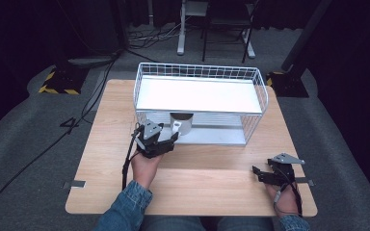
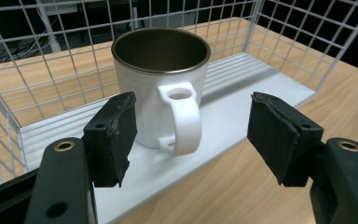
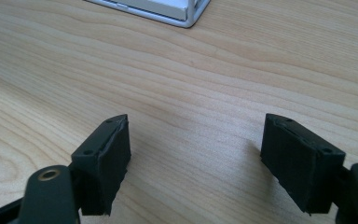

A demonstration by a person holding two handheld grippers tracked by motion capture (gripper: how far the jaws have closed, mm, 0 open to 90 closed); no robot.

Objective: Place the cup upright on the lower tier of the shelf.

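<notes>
A white mug (image 2: 161, 88) with a dark inside stands upright on the lower shelf of a white wire rack (image 1: 200, 102), its handle (image 2: 182, 119) pointing toward me. In the high view the mug (image 1: 180, 124) sits at the rack's front left. My left gripper (image 2: 191, 137) is open just in front of the handle, jaws apart on either side of it and touching nothing. The left gripper (image 1: 166, 142) is held at the shelf's front edge. My right gripper (image 1: 260, 174) rests open low over the table at the front right; between its jaws (image 3: 196, 158) is bare wood.
The wooden table (image 1: 106, 159) carries the two-level rack, whose white top shelf (image 1: 197, 94) overhangs the mug. A corner of the rack's base (image 3: 186, 14) lies ahead of the right gripper. Cables run over the grey floor (image 1: 24, 144) to the left.
</notes>
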